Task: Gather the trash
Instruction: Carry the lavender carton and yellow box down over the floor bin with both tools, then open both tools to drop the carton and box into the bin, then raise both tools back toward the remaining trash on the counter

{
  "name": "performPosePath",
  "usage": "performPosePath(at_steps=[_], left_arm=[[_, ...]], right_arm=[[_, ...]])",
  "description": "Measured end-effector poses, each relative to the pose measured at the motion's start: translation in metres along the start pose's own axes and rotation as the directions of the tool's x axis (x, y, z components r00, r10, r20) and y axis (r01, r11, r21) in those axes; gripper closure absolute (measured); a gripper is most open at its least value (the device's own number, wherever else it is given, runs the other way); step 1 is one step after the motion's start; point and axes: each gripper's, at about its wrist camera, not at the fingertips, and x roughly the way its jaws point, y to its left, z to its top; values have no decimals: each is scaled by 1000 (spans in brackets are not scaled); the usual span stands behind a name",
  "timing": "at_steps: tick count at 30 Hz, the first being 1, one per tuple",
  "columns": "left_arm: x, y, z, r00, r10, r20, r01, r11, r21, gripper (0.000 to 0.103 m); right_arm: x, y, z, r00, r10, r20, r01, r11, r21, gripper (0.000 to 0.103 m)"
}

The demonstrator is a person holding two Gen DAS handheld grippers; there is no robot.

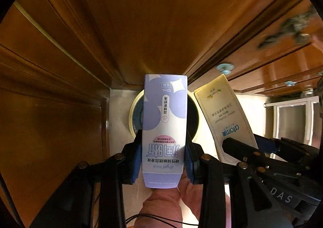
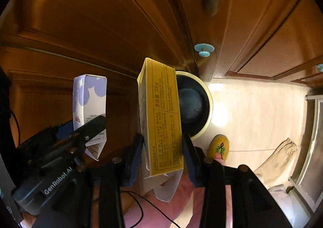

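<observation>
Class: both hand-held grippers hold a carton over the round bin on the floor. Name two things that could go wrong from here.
1. The purple carton is long and the left hand-held gripper pinches it near one end; it may tip and catch the bin rim.
2. The yellow carton in the right hand-held gripper hangs close beside it; released together, they could collide and one land on the floor.

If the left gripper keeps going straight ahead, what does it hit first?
Probably the bin: the left gripper, shut on the purple box, points into its dark opening. Depth is unclear.
</observation>
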Motion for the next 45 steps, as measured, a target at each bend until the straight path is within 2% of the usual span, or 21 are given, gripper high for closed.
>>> performPosePath(at_steps=[2, 5, 7, 10, 12, 21, 28, 36, 42, 45], left_arm=[[17, 3, 3, 1000, -1, 2, 1, 1000, 2, 66], [36, 8, 6, 999, 46, 5, -46, 999, -2, 48], [45, 16, 8, 999, 45, -7, -45, 999, -20, 33], [49, 26, 7, 999, 42, -10, -42, 997, -61, 20], [48, 29, 7, 999, 50, -10, -50, 996, -69, 17], [22, 13, 15, 997, 72, 29, -71, 997, -37, 16], [-36, 6, 7, 996, 65, 57, -62, 997, -43, 16], [-150, -10, 0, 987, 58, 152, -55, 998, -23, 16], [-244, -28, -1, 965, 41, 258, -50, 998, 29, 16], [-291, -37, -3, 947, 36, 320, -58, 997, 60, 16]], right_arm=[[17, 1, 5, 1000, -14, -10, 14, 1000, -18, 57], [34, -3, 11, 998, -58, 4, 58, 997, -41, 57], [41, -5, 14, 998, -63, 3, 63, 997, -39, 56], [41, -18, 16, 999, -53, 7, 53, 998, -36, 54], [39, -17, 16, 998, -55, 6, 56, 998, -35, 52], [10, -16, 15, 999, -30, 16, 30, 999, -20, 51], [-43, -3, 1, 999, -13, 36, 13, 1000, -10, 51], [-146, 22, -24, 994, 7, 106, -4, 999, -32, 51], [-222, 41, -41, 981, 28, 193, -20, 999, -46, 51], [-259, 50, -48, 968, 45, 248, -32, 998, -59, 51]])
